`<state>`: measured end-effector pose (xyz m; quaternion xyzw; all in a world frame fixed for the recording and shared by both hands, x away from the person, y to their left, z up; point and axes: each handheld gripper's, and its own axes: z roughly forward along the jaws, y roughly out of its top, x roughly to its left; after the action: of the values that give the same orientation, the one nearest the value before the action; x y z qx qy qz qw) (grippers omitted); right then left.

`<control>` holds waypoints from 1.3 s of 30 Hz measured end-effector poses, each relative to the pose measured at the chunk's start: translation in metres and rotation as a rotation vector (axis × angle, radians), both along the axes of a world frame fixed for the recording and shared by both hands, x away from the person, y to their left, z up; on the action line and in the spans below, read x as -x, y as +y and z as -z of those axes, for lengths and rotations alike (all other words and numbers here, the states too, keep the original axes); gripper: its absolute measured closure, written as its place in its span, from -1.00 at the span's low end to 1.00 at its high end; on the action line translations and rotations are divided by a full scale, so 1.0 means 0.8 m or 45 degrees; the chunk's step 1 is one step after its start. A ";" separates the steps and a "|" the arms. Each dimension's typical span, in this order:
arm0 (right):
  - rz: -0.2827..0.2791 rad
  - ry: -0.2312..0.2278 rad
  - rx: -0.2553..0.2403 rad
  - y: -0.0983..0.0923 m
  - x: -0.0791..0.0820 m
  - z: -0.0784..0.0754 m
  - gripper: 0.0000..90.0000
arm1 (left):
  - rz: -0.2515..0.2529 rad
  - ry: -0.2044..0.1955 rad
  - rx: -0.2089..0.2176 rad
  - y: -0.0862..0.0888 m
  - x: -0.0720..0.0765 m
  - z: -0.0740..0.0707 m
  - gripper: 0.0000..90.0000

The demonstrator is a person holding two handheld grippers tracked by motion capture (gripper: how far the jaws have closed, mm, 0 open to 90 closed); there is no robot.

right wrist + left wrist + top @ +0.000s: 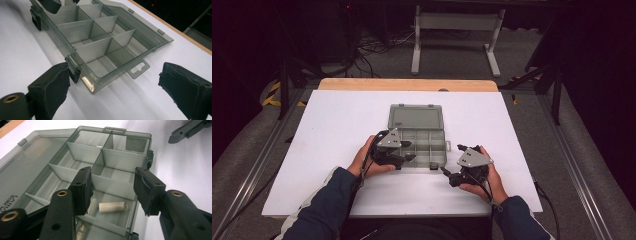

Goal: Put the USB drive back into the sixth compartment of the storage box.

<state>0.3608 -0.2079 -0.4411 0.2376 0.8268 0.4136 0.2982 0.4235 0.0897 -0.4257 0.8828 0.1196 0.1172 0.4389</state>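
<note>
A clear grey compartment box (445, 150) lies open on the white tabletop, its lid (414, 116) folded flat on the far side. My left gripper (408, 150) hovers over the box's near left part. In the left gripper view its jaws (112, 170) stand open above a compartment where a short white tube (113, 207) lies loose, touched by neither pad. My right gripper (451, 158) sits just off the box's near right corner. In the right gripper view it (113, 68) is open wide, facing the box wall (105, 80) and its hang tab (138, 67), with nothing between the pads.
The white board (337, 130) has free room left, right and in front of the box. A wooden table edge (407, 84) runs along the far side. Beyond it are cables and a white stand (457, 30) on the floor.
</note>
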 end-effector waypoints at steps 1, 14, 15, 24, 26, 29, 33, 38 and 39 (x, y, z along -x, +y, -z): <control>0.001 -0.001 0.000 0.000 0.000 0.000 -0.79 | -0.004 -0.001 0.000 0.000 0.000 0.000 0.07; 0.004 -0.013 -0.007 0.000 0.001 -0.001 -0.79 | -0.022 -0.081 0.015 0.009 0.005 -0.010 0.03; 0.004 -0.013 -0.007 0.000 0.001 -0.001 -0.79 | -0.022 -0.081 0.015 0.009 0.005 -0.010 0.02; 0.001 -0.005 -0.009 0.000 0.000 -0.002 -0.80 | -0.039 -0.176 0.022 0.018 0.014 -0.020 -0.12; 0.001 -0.005 -0.009 0.000 0.000 -0.002 -0.80 | -0.046 -0.190 0.024 0.019 0.016 -0.021 -0.14; -0.001 -0.010 -0.009 0.000 0.001 -0.002 -0.79 | -0.059 -0.221 0.027 0.023 0.020 -0.023 -0.21; 0.002 -0.014 -0.011 -0.001 0.001 -0.002 -0.79 | -0.062 -0.236 0.041 0.027 0.022 -0.025 -0.26; 0.003 -0.016 -0.013 -0.001 0.001 -0.002 -0.79 | -0.070 -0.267 0.056 0.035 0.026 -0.027 -0.34; 0.003 -0.016 -0.013 -0.001 0.001 -0.002 -0.79 | -0.070 -0.267 0.056 0.035 0.026 -0.027 -0.35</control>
<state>0.3601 -0.2084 -0.4392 0.2376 0.8225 0.4189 0.3025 0.4026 0.1178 -0.4043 0.8522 0.0998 0.2184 0.4649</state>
